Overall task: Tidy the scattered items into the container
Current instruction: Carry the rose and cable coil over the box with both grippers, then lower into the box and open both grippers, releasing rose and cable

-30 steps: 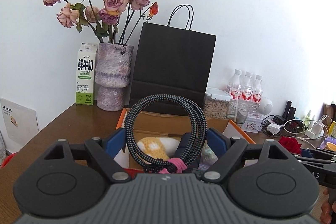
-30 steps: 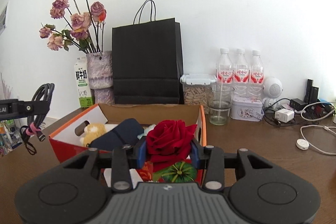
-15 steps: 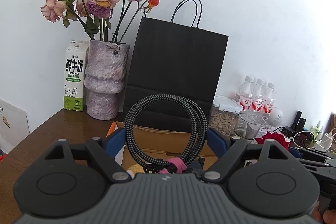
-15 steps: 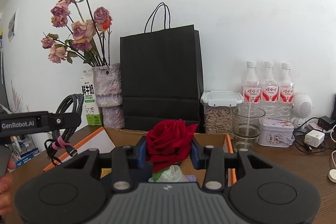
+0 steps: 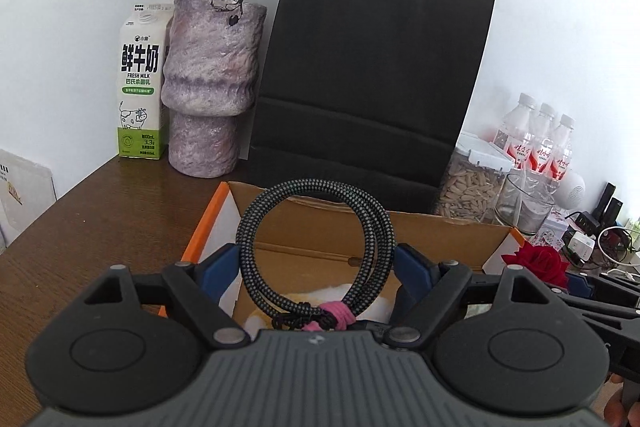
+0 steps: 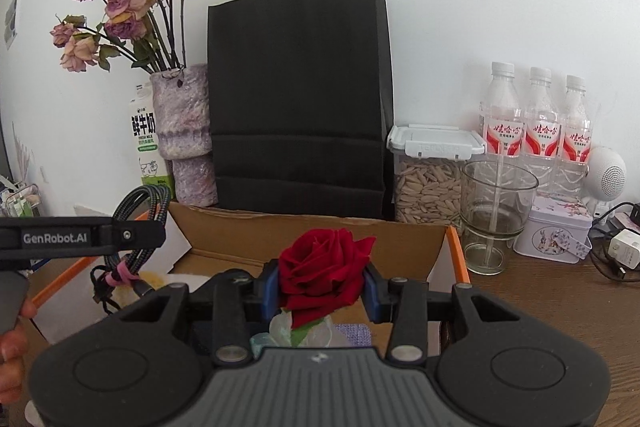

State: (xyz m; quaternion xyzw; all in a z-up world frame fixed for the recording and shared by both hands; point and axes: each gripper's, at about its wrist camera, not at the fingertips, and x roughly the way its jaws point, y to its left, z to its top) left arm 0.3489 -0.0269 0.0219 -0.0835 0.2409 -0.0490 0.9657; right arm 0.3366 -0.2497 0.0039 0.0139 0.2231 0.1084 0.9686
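Observation:
My left gripper [image 5: 318,263] is shut on a coiled black braided cable [image 5: 316,251] tied with a pink band, held upright over the left part of the orange cardboard box [image 5: 436,227]. My right gripper [image 6: 322,281] is shut on a red rose [image 6: 324,267], held over the right part of the same box [image 6: 280,227]. The rose also shows at the right of the left wrist view [image 5: 536,261], and the cable at the left of the right wrist view [image 6: 136,227]. A yellow-and-white plush item [image 5: 332,295] lies inside the box.
Behind the box stand a black paper bag [image 6: 300,99], a purple vase of dried roses [image 5: 212,87] and a milk carton [image 5: 140,87]. To the right are a seed jar [image 6: 430,175], a glass [image 6: 496,211], three water bottles [image 6: 540,131], a tin and chargers.
Both grippers have moved forward, closer to the box and the bag, each keeping its hold. The box interior now lies directly below both grippers.

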